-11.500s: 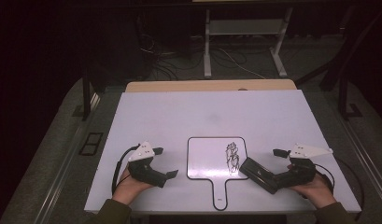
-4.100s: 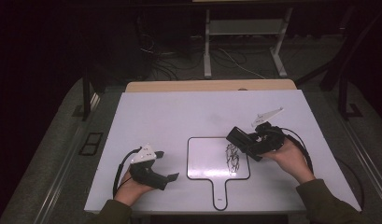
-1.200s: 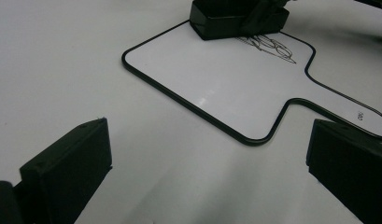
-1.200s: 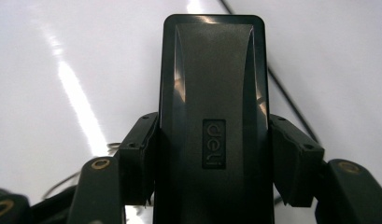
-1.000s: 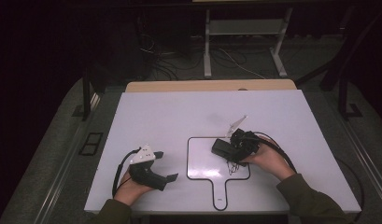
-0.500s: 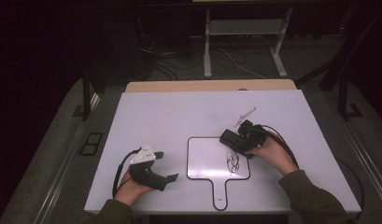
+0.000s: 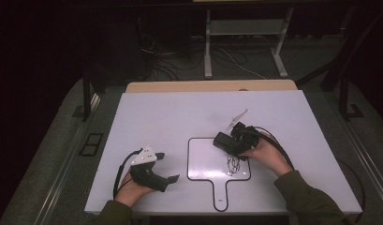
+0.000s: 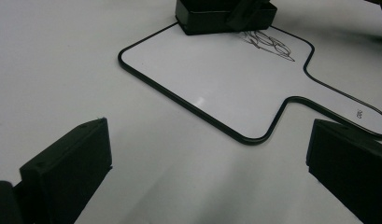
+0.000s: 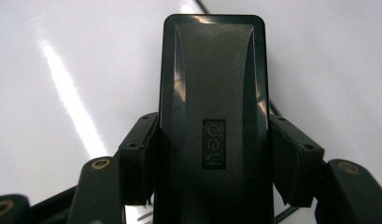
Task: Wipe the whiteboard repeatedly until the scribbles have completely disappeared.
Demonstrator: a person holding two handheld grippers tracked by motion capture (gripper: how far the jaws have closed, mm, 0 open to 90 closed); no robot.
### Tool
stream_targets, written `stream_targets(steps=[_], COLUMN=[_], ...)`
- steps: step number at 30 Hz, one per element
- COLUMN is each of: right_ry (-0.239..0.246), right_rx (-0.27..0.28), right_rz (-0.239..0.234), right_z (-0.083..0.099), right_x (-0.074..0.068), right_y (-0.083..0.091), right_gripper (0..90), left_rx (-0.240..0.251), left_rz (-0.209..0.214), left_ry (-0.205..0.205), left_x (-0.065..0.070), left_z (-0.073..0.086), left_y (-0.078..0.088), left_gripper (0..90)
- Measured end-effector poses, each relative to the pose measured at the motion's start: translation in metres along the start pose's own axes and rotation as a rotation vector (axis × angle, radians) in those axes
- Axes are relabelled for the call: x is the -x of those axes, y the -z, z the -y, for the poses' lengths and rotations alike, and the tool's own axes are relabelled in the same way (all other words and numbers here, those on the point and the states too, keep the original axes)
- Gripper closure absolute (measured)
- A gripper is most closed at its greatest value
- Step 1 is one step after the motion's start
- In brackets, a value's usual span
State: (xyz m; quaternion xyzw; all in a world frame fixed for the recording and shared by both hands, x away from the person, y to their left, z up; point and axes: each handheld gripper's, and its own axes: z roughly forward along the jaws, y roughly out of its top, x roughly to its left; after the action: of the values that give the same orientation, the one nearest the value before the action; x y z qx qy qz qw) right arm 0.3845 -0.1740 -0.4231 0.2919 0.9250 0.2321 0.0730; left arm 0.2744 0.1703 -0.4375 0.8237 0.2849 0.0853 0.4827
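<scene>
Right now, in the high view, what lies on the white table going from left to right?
Left gripper, open, on the table → small whiteboard with a handle → black scribble on the whiteboard → right gripper, shut on a black eraser at the whiteboard's far right part.

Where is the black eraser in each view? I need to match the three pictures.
High view: eraser at the whiteboard's upper right, in the right hand-held gripper.
Left gripper view: eraser top centre.
Right gripper view: eraser centre, clamped.
Shared landmark: the whiteboard's black rim.
</scene>
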Motion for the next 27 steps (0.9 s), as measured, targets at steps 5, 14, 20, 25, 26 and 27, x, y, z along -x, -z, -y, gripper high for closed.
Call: stream_targets(steps=[5,14,20,25,26,27], right_ry=[-0.054,-0.101,-0.045,-0.013,-0.027,-0.043], right_rx=[0.003,-0.004,-0.006,-0.016,-0.011,-0.013], right_rz=[0.028,0.049,0.009,0.013,0.016,0.022], right_z=[0.005,0.009,0.001,-0.004,-0.003,-0.002], right_x=[0.015,0.022,0.008,0.003,0.006,0.009], right_y=[0.002,0.005,0.001,-0.001,0.0,0.0], right_gripper=[38.6,38.6,38.6,38.6,38.6,38.6], left_rx=[-0.001,-0.004,-0.004,-0.004,0.0,0.001], left_rz=[-0.001,0.001,0.001,0.001,0.001,0.001], left_ry=[-0.002,-0.002,-0.001,-0.002,-0.002,-0.002], left_x=[-0.001,0.0,0.0,0.0,0.0,0.0], left_z=[0.0,0.0,0.0,0.0,0.0,0.0], left_y=[0.0,0.0,0.0,0.0,0.0,0.0], left_gripper=[0.0,0.0,0.0,0.0,0.0,0.0])
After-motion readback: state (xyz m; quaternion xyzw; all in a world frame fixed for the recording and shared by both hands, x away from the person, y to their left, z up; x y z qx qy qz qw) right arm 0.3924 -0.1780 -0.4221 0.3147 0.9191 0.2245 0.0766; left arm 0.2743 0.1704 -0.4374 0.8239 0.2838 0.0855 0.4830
